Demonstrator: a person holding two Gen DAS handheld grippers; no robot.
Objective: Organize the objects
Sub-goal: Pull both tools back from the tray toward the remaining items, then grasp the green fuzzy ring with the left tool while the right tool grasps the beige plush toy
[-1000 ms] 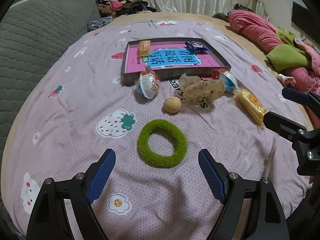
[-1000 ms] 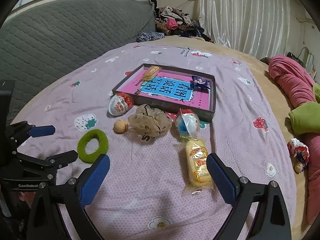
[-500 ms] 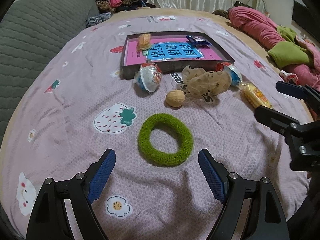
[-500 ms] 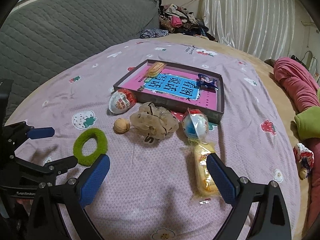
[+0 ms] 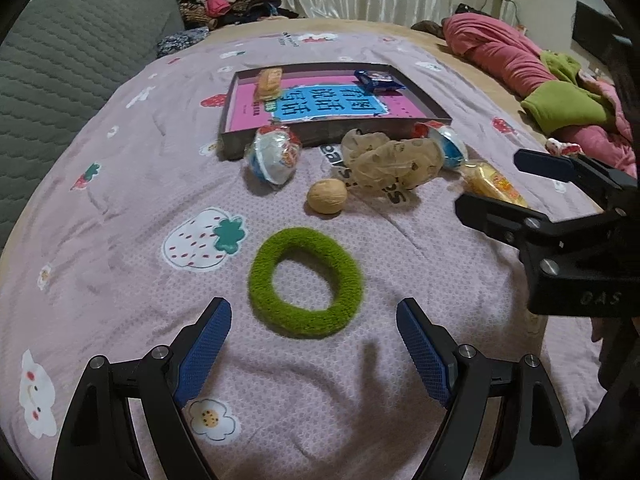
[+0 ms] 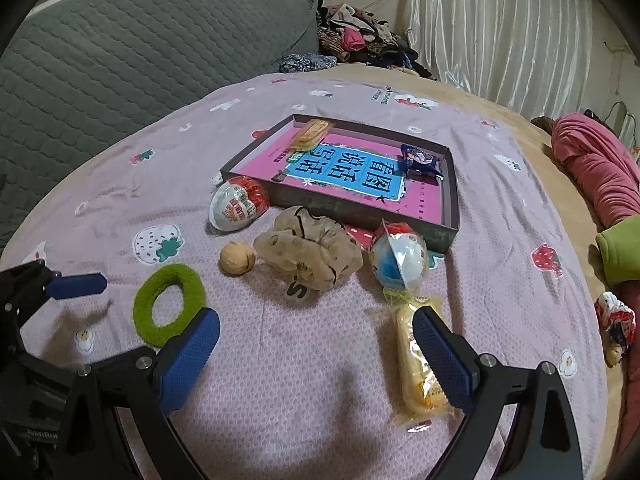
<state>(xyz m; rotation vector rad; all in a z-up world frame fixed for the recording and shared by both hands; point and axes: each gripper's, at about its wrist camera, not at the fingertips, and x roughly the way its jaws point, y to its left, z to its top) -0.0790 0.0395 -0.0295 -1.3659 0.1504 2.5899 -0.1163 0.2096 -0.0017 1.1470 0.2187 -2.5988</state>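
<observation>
1. A shallow dark-walled tray [image 6: 450, 216] lay on the pink printed bedspread [image 5: 120, 200]. Its floor was pink with a blue panel bearing printed characters.
2. Inside the tray, an orange-wrapped snack [image 6: 312, 133] rested at the far-left corner and a blue-wrapped snack [image 6: 420, 159] at the far-right side. The two were well apart.
3. Outside the tray, against its near wall, lay a red-and-white capsule egg [image 6: 239, 208] to the left and a blue capsule egg [image 6: 398, 264] to the right.
4. Between the eggs sat a beige spotted scrunchie [image 6: 310, 254], with a walnut [image 6: 237, 258] just beside it on the left.
5. A yellow wrapped cake [image 6: 416, 364] lay nearer than the blue egg, apparently touching its wrapper.
6. A green hair ring [image 5: 305, 282] lay flat on the bedspread, nearer than the walnut and apart from it.
7. The left gripper [image 5: 314, 344] was held with its jaws spread wide and nothing between them. The green ring lay just ahead of the fingertips.
8. The right gripper [image 6: 316, 354] was likewise wide apart and empty. Its right finger [image 6: 442, 354] overlapped the yellow cake in view; contact could not be determined.
9. A grey quilted headboard [image 6: 120, 60] stood along the left, with heaped clothing [image 6: 360, 44] beyond and pink-and-green bedding [image 5: 540, 80] at the right.
</observation>
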